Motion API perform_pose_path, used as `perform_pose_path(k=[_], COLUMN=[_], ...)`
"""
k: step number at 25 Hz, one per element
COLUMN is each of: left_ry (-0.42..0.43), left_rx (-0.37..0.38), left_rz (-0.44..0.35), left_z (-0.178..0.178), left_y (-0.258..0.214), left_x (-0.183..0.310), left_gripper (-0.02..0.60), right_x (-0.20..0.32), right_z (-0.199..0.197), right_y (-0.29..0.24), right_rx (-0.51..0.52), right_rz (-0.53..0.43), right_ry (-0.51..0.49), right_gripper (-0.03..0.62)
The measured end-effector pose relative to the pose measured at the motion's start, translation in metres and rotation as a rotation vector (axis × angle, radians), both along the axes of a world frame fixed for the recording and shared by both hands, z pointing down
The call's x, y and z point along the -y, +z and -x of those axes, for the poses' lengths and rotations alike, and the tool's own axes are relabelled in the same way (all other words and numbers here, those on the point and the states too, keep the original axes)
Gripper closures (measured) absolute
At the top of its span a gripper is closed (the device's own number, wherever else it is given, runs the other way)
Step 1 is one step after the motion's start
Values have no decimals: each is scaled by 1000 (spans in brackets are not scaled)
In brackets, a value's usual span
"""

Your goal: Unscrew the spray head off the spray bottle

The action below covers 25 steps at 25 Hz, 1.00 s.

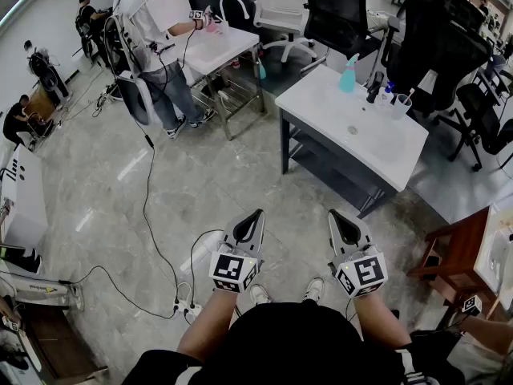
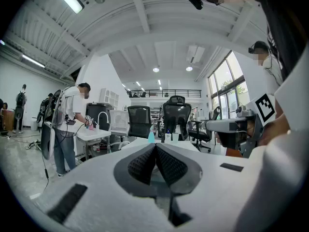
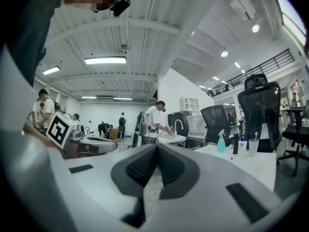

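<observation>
A teal spray bottle (image 1: 348, 73) stands at the far edge of a white table (image 1: 337, 115) ahead of me, next to a dark bottle (image 1: 374, 87) and a clear cup (image 1: 401, 105). The right gripper view shows the spray bottle (image 3: 221, 142) small and far off; in the left gripper view the bottle (image 2: 151, 137) is tiny just above the jaw tips. My left gripper (image 1: 258, 213) and right gripper (image 1: 333, 213) are held level side by side over the floor, well short of the table. Both are shut with nothing between the jaws.
Black office chairs (image 1: 439, 46) stand behind the table. A person (image 1: 156, 46) works at a second white table (image 1: 216, 46) to the left. Cables and a power strip (image 1: 184, 307) lie on the floor near my feet. A wooden stool (image 1: 453, 251) stands at the right.
</observation>
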State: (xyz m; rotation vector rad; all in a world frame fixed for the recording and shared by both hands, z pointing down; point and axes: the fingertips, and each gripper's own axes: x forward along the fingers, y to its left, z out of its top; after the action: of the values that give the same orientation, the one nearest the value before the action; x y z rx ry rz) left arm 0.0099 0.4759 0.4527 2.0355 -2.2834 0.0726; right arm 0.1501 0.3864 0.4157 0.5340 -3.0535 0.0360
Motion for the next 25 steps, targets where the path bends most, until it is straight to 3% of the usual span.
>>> perform_pose_path(k=[15,25], left_ry=[41,64], left_rx=[7,15], left_rz=[30,46], left_z=[-33,-81], left_y=[4,13], left_x=[36,98], left_gripper=[565,565], right_x=[34,93], right_z=[-29,-83], right_y=[-1,11], right_rx=[19,33], right_rz=[1,36], right_ry=[31,45], right_gripper=[590,588])
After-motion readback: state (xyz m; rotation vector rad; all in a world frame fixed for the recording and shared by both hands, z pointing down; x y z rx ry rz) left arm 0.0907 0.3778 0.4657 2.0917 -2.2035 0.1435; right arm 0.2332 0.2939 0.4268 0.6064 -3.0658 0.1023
